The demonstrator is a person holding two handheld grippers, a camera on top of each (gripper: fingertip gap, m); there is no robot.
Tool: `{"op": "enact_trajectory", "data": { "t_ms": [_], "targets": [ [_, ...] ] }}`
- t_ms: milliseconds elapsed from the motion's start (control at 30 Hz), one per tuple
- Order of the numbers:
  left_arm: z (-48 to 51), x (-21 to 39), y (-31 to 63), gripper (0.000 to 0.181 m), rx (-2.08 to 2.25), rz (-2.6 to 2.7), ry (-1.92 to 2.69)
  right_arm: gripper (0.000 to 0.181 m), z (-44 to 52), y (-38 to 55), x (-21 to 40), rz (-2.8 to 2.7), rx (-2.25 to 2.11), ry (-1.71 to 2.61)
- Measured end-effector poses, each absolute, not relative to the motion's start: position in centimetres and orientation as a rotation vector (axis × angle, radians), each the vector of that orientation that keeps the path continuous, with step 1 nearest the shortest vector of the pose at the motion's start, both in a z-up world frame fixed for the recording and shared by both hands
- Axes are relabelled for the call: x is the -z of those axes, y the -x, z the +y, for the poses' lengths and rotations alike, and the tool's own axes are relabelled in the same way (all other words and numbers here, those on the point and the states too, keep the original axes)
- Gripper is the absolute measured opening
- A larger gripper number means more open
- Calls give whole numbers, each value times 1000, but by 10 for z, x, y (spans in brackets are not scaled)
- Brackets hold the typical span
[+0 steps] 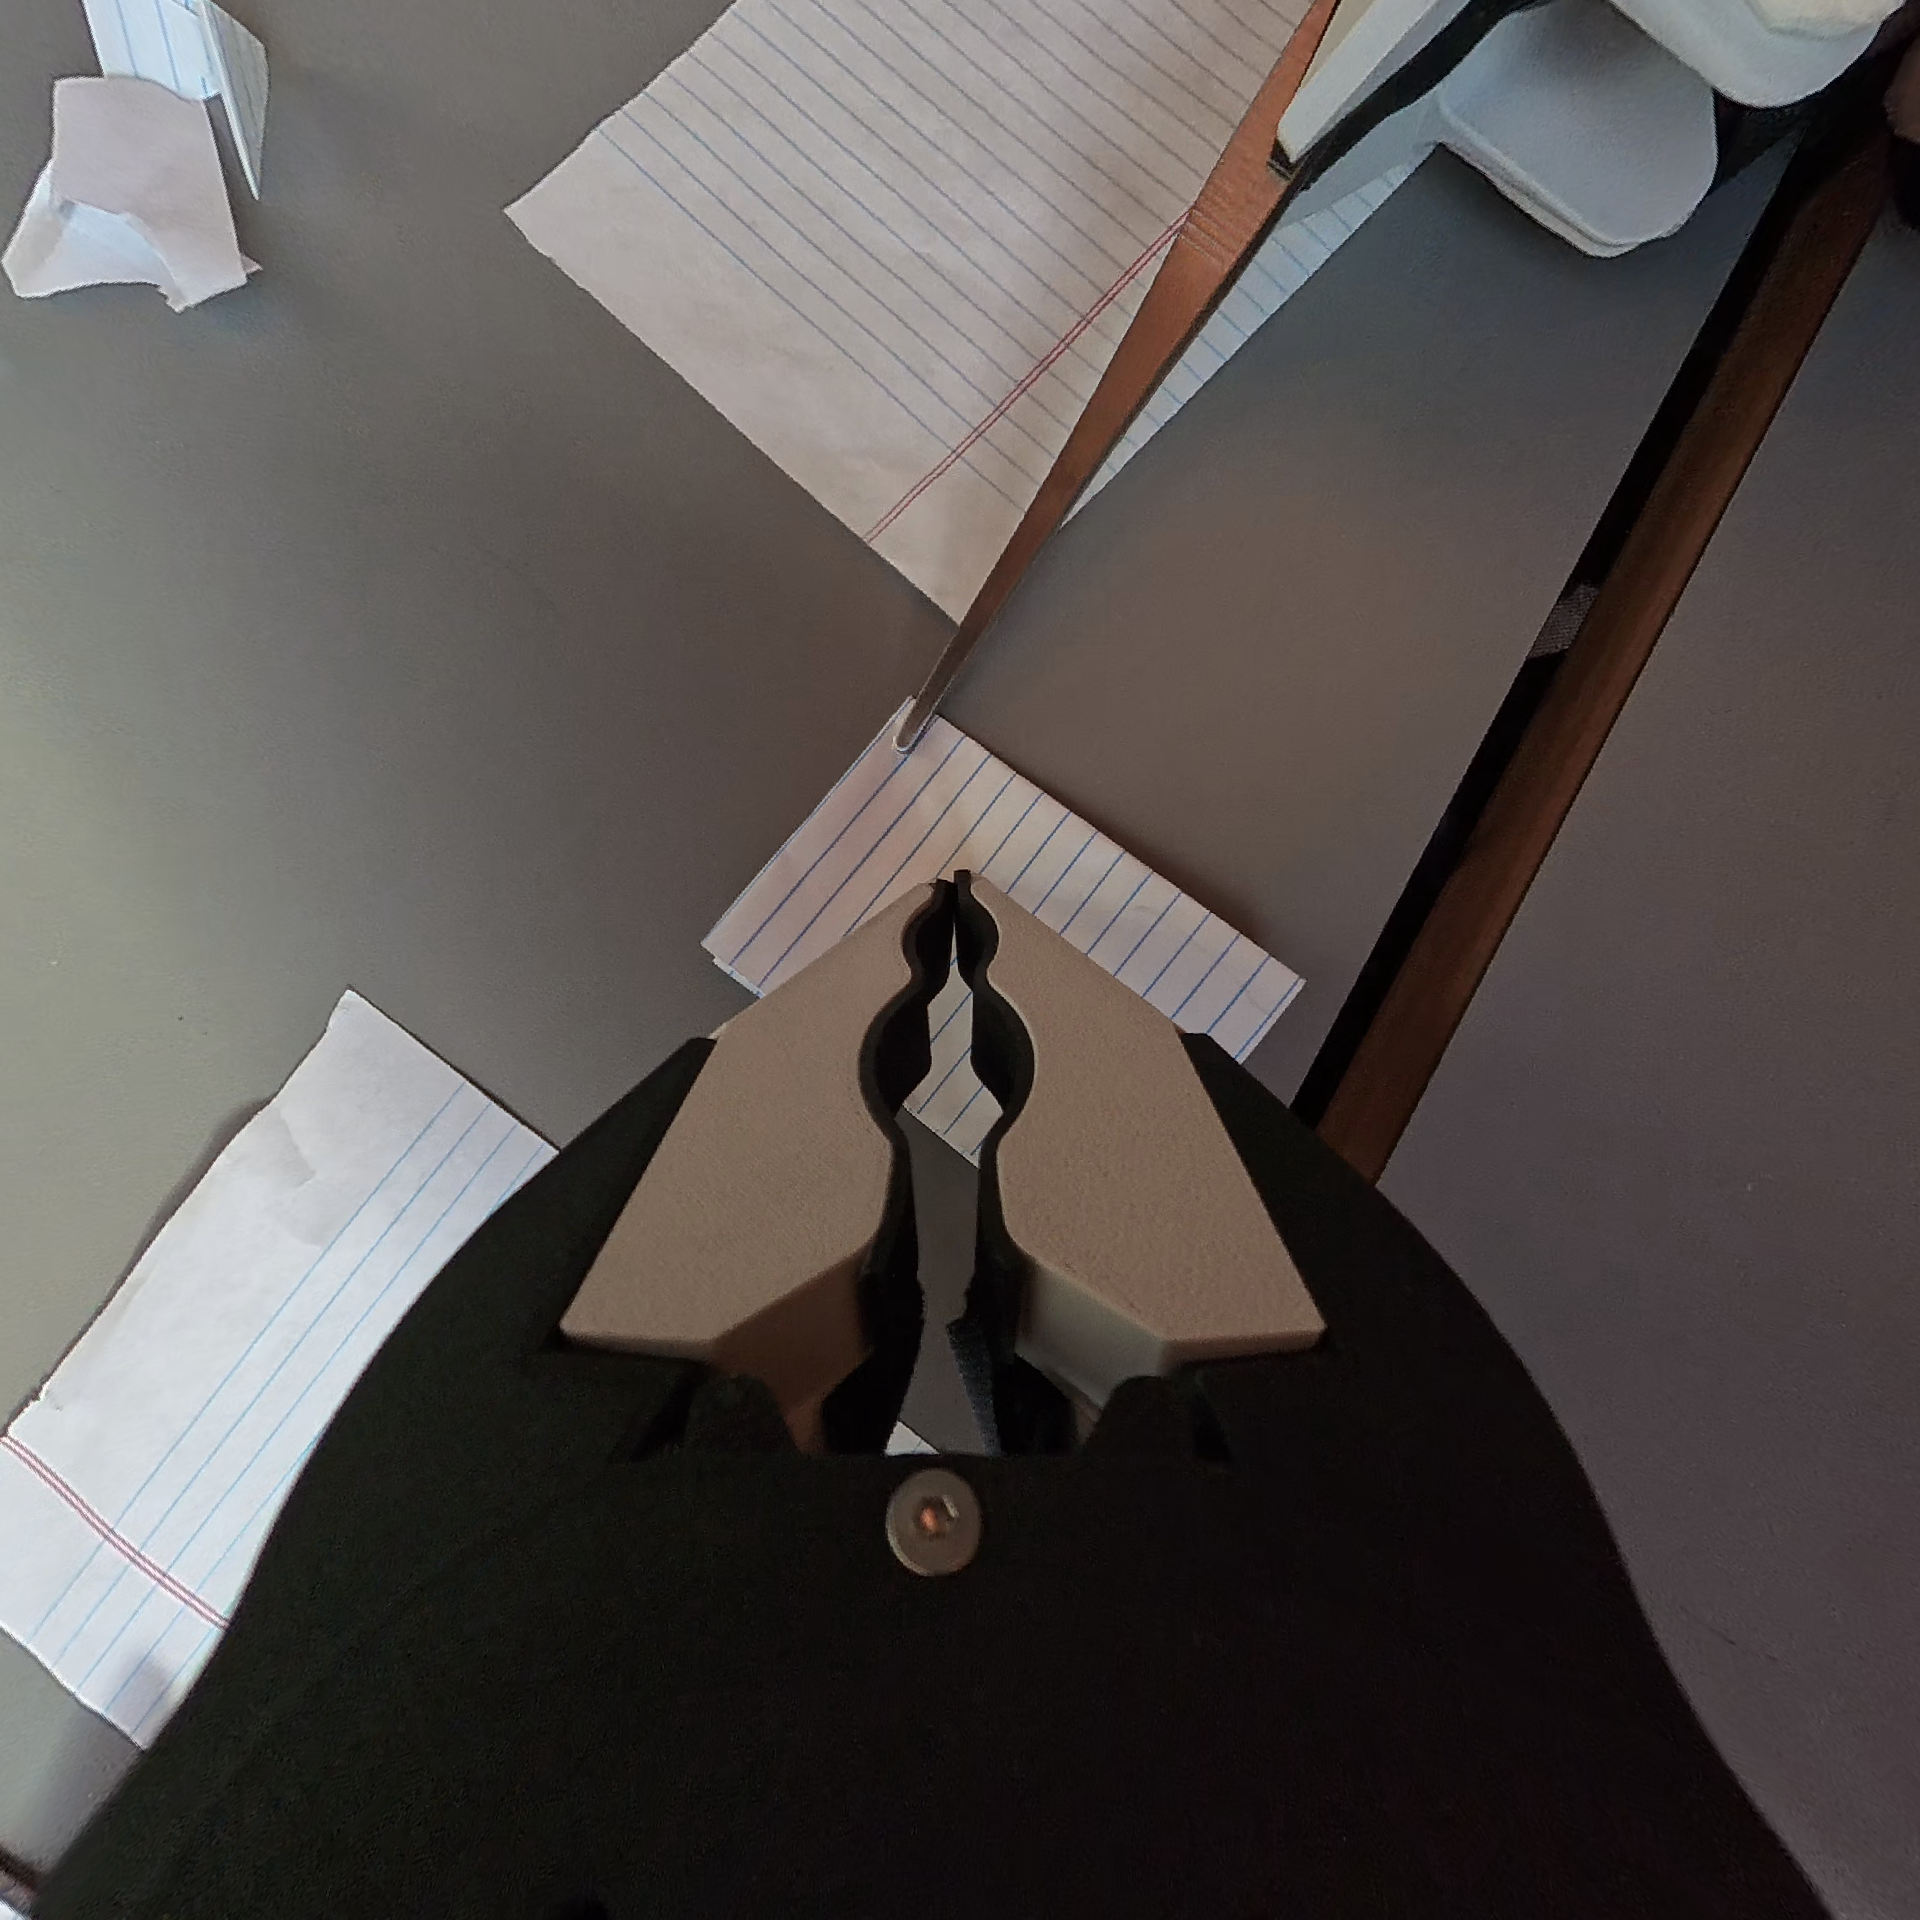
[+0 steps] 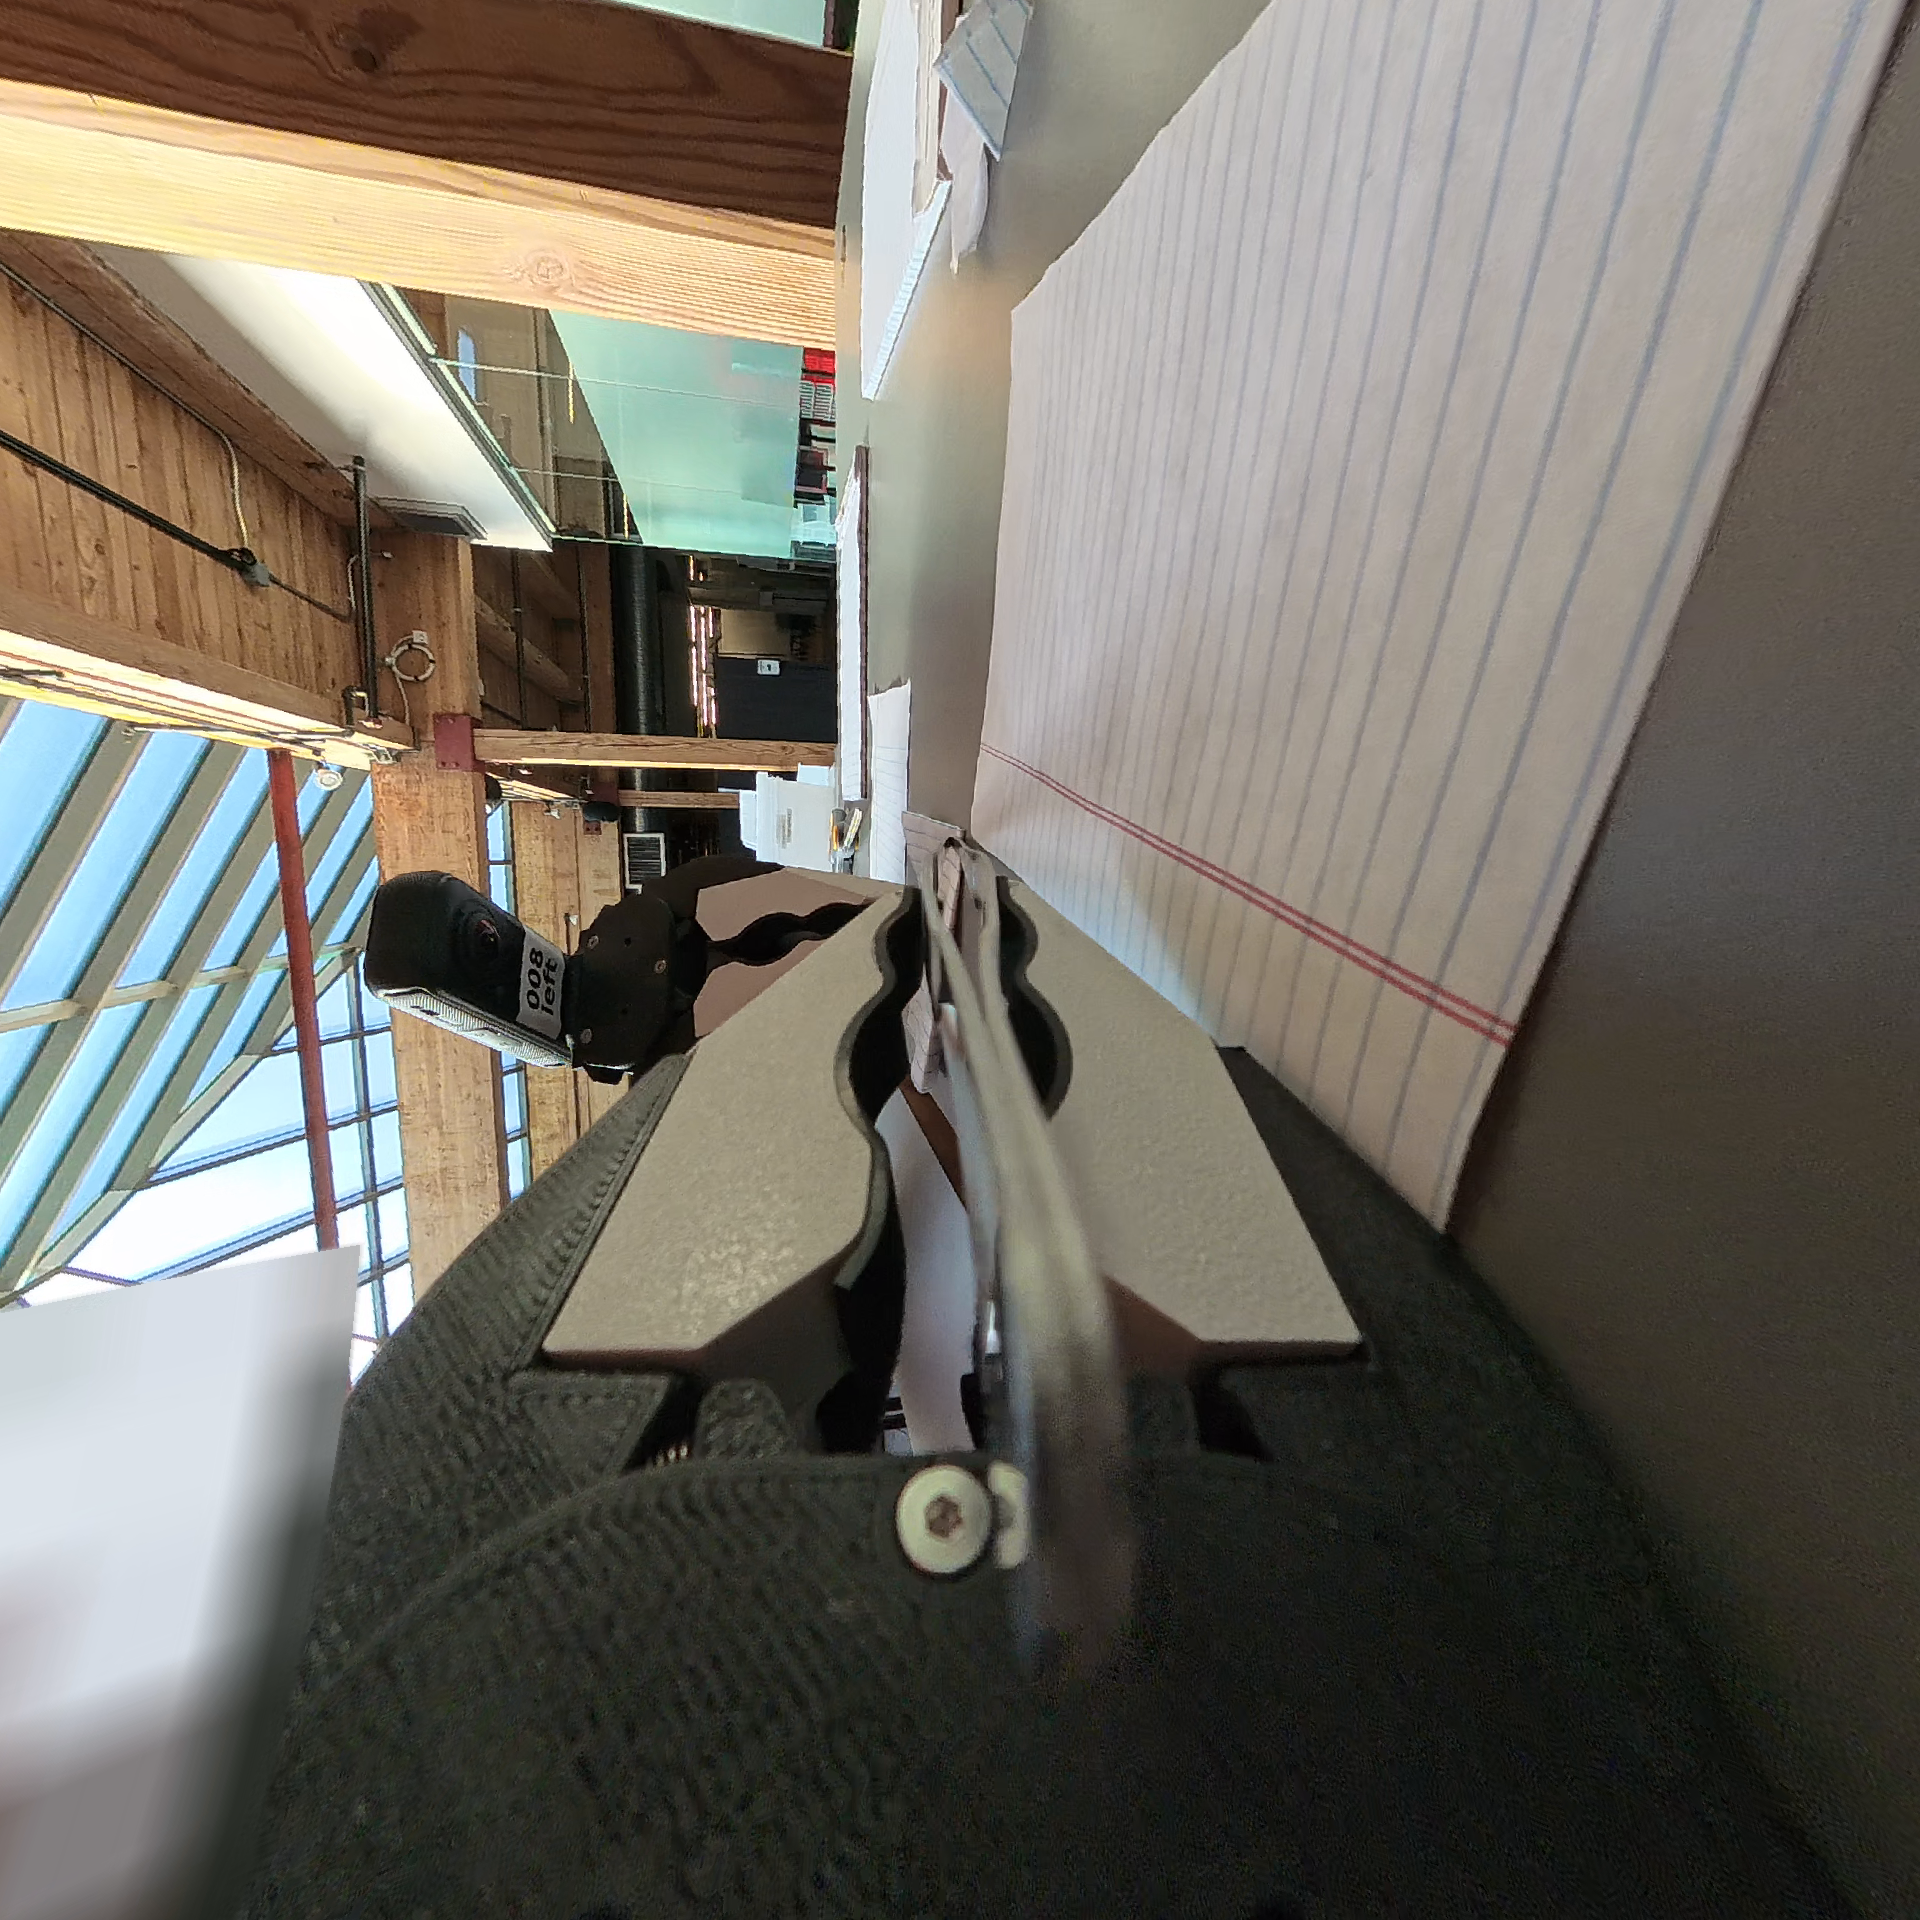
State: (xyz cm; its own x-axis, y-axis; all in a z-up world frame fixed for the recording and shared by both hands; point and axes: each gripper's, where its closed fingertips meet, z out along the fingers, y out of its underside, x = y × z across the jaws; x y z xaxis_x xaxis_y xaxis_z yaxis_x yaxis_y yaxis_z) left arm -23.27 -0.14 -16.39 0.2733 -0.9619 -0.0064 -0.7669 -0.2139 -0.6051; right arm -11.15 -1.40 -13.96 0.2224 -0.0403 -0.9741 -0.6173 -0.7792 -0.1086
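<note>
Tan fingertips of the left gripper (image 1: 956, 883) meet, nearly closed, over a small folded lined paper (image 1: 1101, 925) on the grey table (image 1: 312, 644); whether they pinch it or only press I cannot tell. So thin a piece likely needs steady, light pinning. Beyond, the right gripper (image 2: 961, 883) clamps narrow on metal tweezers (image 1: 1049, 457), their tip touching the paper's far corner.

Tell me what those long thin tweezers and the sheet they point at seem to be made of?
The tweezers look like polished metal: thin, silvery, mirroring their surroundings. The small folded sheet at their tip looks like ordinary matte ruled paper, white with blue lines and creased. It lies on a smooth grey tabletop, perhaps laminate.
</note>
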Motion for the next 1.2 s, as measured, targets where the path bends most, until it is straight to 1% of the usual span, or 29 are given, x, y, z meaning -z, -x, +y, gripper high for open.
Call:
{"op": "enact_trajectory", "data": {
  "t_ms": [667,1200],
  "targets": [
    [-1,163,233,0,496,1526,2013,10,-13,109,141,633,-1598,2028],
    [-1,163,233,0,464,1526,1998,11,-39,121,143,652,-1653,2093]
  ]
}}
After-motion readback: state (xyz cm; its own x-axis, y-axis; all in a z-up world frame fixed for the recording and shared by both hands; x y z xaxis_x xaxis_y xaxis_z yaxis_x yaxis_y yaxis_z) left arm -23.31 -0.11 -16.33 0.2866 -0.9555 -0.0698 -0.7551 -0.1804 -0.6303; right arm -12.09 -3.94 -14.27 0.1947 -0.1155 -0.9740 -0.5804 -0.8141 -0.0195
